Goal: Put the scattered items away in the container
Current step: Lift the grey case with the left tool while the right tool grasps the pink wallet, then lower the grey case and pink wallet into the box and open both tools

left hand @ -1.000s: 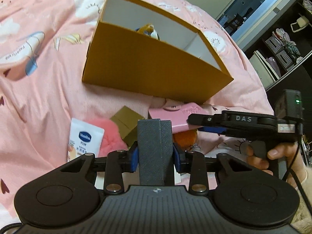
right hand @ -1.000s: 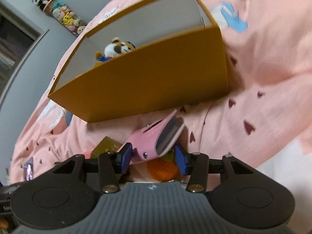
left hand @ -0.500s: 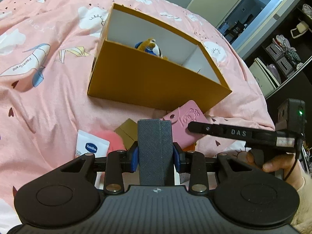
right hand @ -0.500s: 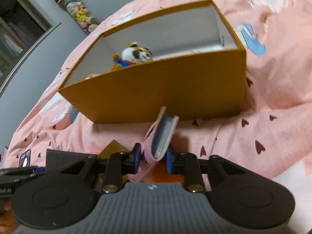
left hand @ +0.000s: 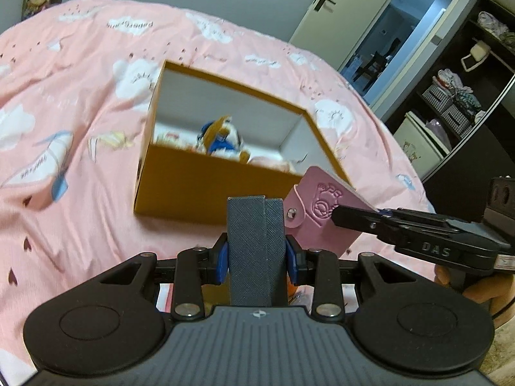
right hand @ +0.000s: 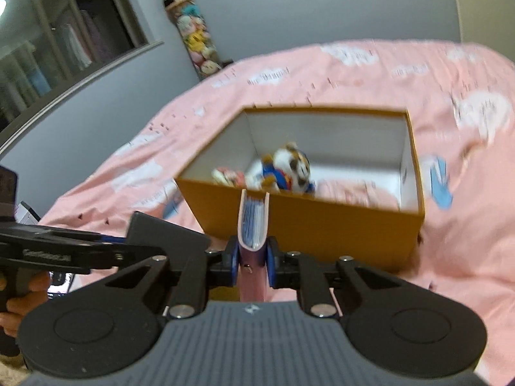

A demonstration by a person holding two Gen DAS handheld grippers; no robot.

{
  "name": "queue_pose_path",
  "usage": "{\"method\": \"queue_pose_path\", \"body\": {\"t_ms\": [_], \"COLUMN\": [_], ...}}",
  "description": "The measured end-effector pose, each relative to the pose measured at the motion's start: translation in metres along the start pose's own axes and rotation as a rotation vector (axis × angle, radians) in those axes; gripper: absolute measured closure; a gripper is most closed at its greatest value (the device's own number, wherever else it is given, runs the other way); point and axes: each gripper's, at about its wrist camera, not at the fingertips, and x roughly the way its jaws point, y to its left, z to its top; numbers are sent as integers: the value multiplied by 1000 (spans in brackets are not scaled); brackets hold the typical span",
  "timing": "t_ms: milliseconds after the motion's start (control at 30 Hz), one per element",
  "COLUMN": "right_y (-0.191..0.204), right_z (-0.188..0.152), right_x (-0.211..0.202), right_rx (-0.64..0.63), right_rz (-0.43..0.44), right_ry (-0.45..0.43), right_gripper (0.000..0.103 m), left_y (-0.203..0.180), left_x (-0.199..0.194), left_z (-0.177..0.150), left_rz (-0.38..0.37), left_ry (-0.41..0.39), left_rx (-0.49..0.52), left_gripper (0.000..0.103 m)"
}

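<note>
An open orange box (left hand: 199, 186) with white inner walls sits on the pink bed, a plush toy (left hand: 222, 138) inside it. My left gripper (left hand: 256, 254) is shut on a dark grey textured wallet (left hand: 254, 225), held upright just short of the box's near wall. To its right, my right gripper (left hand: 357, 217) holds a pink snap wallet (left hand: 325, 212) in the air. In the right wrist view the right gripper (right hand: 252, 255) has its jaws closing, pads pressing the pink wallet (right hand: 252, 222), which stands on edge before the box (right hand: 322, 222). The left gripper (right hand: 128, 247) shows at left.
A pink printed bedspread (left hand: 80, 103) surrounds the box. A person's hand (left hand: 476, 289) grips the right handle. Dark shelves (left hand: 457, 96) and a doorway stand at far right. A hanging column of plush toys (right hand: 196, 38) is on the grey wall.
Both grippers have risen, so the box's inside now shows. The right jaws closed on the pink wallet, lifted it off the bed and rolled it onto its edge.
</note>
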Motion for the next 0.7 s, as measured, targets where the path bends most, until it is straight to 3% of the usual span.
{"method": "queue_pose_path", "body": {"t_ms": [400, 700], "right_y": [17, 6], "right_z": [63, 100], "right_x": [-16, 32], "right_rx": [-97, -100], "right_rz": [3, -83], "right_ry": [-174, -220], "right_gripper": [85, 85], "left_y": [-15, -12], "left_x": [-15, 16], "left_z": [61, 106], "left_rz": [10, 73], "left_ry": [-147, -181], "left_rx": [72, 86], "left_gripper": [64, 64]}}
